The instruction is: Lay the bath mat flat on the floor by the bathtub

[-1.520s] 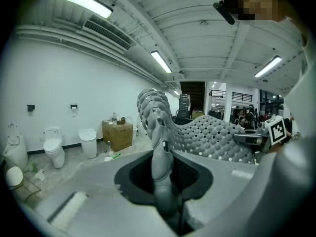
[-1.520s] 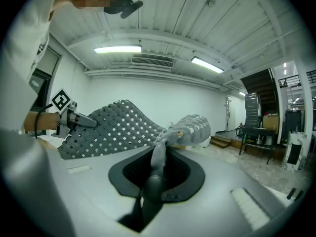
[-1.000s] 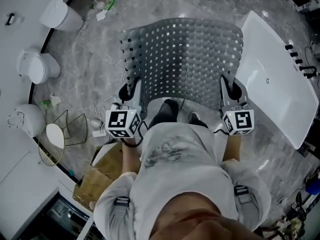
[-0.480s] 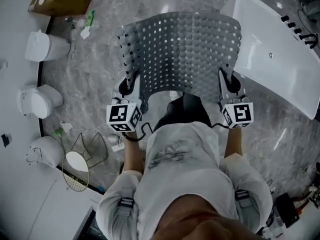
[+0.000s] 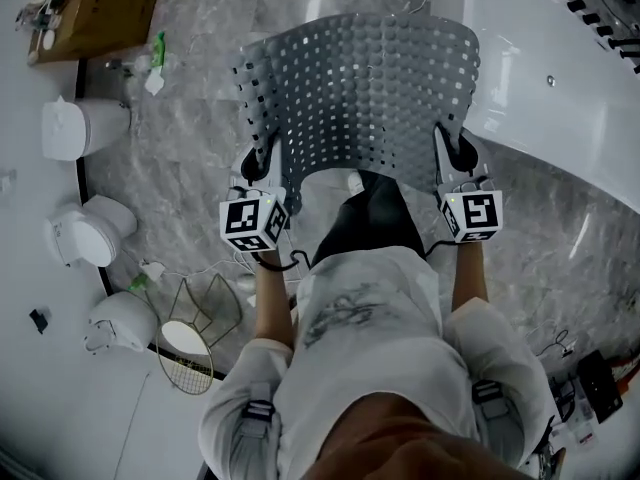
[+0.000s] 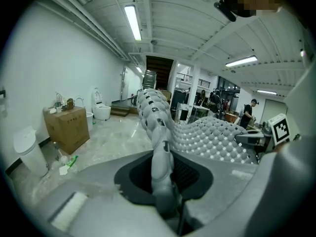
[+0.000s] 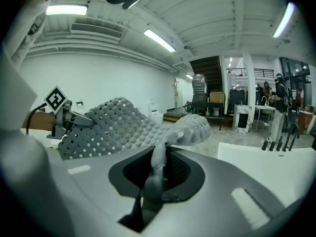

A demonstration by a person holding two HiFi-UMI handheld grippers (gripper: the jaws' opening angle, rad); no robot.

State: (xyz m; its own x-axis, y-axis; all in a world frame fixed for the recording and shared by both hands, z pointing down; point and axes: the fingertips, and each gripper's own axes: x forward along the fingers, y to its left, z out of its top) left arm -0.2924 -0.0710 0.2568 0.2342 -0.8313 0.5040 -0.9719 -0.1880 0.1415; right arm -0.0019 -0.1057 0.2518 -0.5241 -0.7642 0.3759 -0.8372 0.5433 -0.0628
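A grey perforated bath mat (image 5: 360,93) hangs stretched in the air in front of me, above the marble floor. My left gripper (image 5: 258,163) is shut on its near left corner; the mat's edge (image 6: 160,157) runs up between the pads. At the near right corner my right gripper (image 5: 452,153) is shut on the mat (image 7: 157,167) too. The white bathtub (image 5: 560,68) lies at the right, its rim just beyond the mat's right edge.
Along the left wall stand white toilets (image 5: 85,233) and a white bin (image 5: 75,128). A cardboard box (image 5: 95,8) sits at the top left. A wire basket (image 5: 195,313) and a round mirror lie near my left foot. Cables and tools (image 5: 590,388) lie at the bottom right.
Both grippers moved forward and down with the mat, toward the bathtub. The tub now fills more of the upper right, and the toilets have slid down the left side.
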